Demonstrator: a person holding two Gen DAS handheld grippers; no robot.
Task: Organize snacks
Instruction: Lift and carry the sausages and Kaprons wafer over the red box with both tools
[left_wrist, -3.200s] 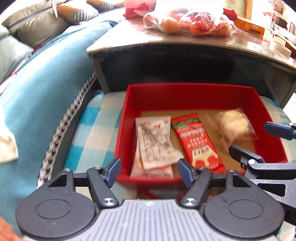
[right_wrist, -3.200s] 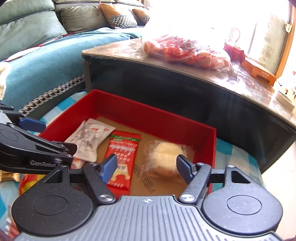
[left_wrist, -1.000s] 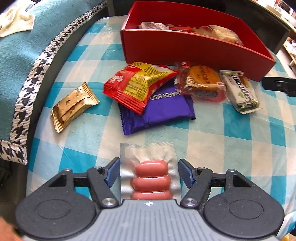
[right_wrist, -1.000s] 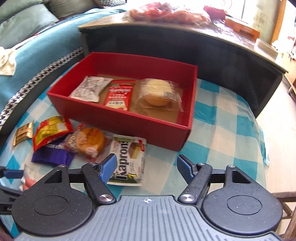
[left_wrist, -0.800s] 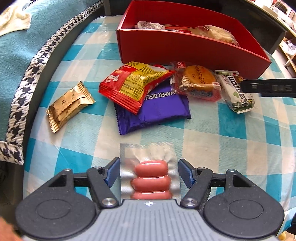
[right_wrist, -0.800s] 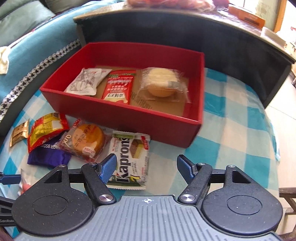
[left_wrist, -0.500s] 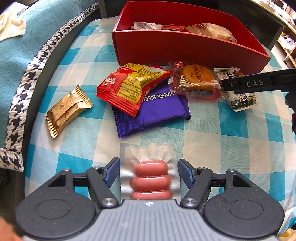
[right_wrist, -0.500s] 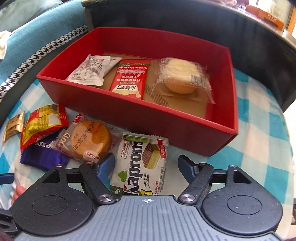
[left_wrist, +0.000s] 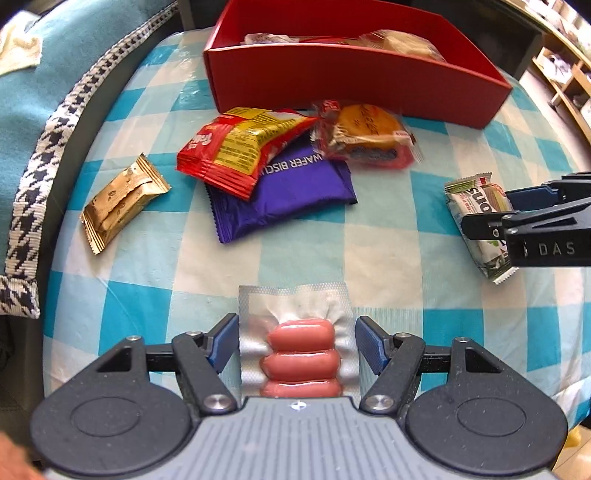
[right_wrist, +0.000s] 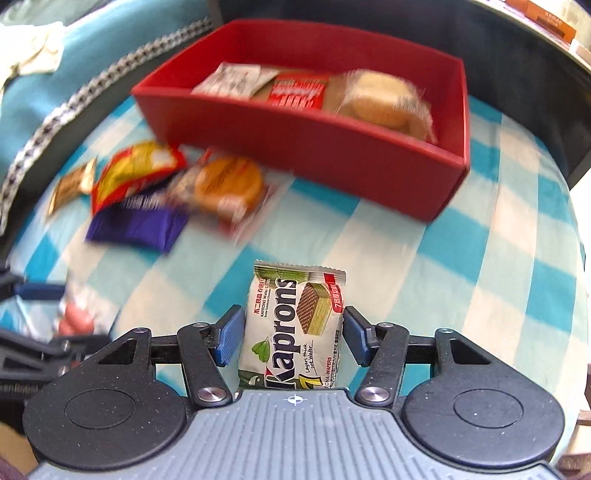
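Note:
My left gripper is open, its jaws straddling a clear pack of three pink sausages that lies on the checked cloth. My right gripper is shut on a white Kaprons wafer pack, held above the cloth; the pack also shows in the left wrist view. The red box at the back holds a white sachet, a red packet and a wrapped cake. Loose on the cloth are a red-yellow packet, a purple wafer pack, an orange cake and a gold bar.
The blue-and-white checked cloth covers a cushioned seat. A teal blanket with houndstooth trim lies at the left. A dark low table stands behind the box. Shelves show at the far right.
My right gripper closed on the Kaprons pack and lifted it back away from the box and the orange cake. My left gripper stayed open over the sausage pack.

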